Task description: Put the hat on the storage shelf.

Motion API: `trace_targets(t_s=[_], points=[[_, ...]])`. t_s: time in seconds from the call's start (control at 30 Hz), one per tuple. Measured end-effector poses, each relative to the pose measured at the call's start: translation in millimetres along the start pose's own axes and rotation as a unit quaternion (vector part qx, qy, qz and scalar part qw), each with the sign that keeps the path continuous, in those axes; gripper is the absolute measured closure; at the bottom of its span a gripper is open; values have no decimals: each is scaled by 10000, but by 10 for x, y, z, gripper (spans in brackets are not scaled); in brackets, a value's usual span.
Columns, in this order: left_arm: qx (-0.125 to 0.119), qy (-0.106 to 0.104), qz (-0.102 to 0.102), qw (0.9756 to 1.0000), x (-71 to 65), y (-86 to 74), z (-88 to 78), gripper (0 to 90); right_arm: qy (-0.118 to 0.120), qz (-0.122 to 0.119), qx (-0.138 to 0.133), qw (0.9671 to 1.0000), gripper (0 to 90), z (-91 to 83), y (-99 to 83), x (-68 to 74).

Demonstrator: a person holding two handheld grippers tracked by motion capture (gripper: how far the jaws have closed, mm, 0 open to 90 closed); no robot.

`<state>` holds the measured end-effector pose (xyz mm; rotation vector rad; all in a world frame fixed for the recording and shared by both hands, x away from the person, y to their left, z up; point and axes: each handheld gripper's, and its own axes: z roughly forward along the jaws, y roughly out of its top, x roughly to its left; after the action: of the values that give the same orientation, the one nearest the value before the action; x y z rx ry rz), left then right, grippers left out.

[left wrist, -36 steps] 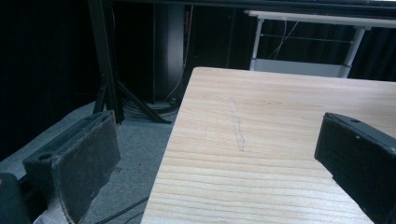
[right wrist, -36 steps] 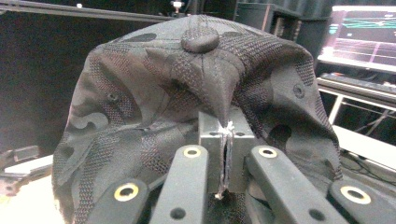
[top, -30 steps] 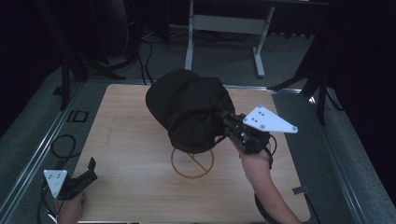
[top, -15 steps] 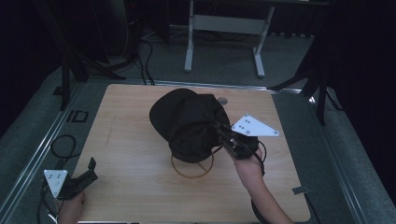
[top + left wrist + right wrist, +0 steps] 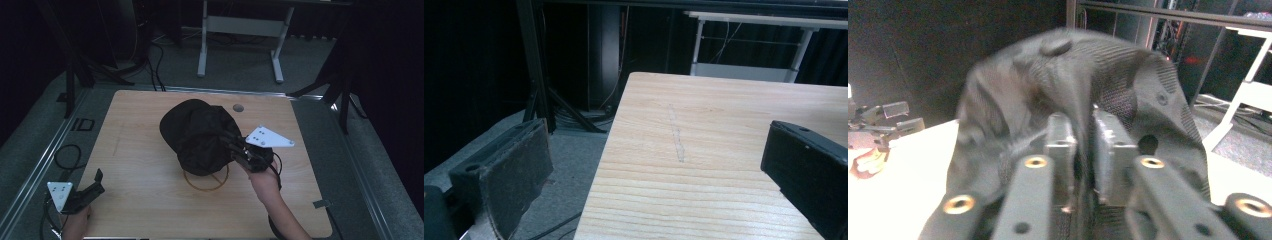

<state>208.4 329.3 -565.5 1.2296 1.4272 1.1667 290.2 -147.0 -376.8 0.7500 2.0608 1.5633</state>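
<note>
Now, cap [image 5: 200, 135]: mid-table, draped over a wooden ring [image 5: 206, 180], straight ahead of my right gripper [image 5: 234, 148].
Right gripper: jaws just eased a little, cloth between them.
Left gripper [image 5: 96, 183]: spread, empty, well apart at the near-left corner.

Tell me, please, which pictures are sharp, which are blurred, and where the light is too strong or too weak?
High view: dim, with a black surround, but the black cap reads clearly. Left gripper view: sharp wood grain on the table, with darkness beyond. Right gripper view: the cap is softly blurred, the right gripper near the lens is out of focus, and the tabletop at left is washed out.
</note>
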Motion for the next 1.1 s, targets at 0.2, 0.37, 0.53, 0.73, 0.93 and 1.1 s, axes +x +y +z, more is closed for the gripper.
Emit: trace_targets(t_s=[0.2, 0.37, 0.53, 0.73, 0.93, 1.1], points=[[1, -1, 2, 10000, -1, 0, 0, 5, -101, -93, -38, 9999, 734, 4, -5, 7], [-7, -2, 3, 10000, 2, -1, -1, 5, -212, 55, 165, 9996, 717, 73, -73, -66], [-11, -6, 1, 10000, 3, -1, -1, 5, -216, 135, 193, 9995, 652, 104, -125, -103], [-6, -2, -1, 10000, 1, -1, 0, 5, -154, 223, 193, 9994, 576, 90, -128, -141], [-8, 2, -2, 10000, 3, -1, -1, 5, -155, 160, 117, 9997, 497, 34, -50, -171], [-9, 3, -4, 10000, 3, -1, -2, 5, -135, 138, 41, 9998, 402, -44, 5, -225]])
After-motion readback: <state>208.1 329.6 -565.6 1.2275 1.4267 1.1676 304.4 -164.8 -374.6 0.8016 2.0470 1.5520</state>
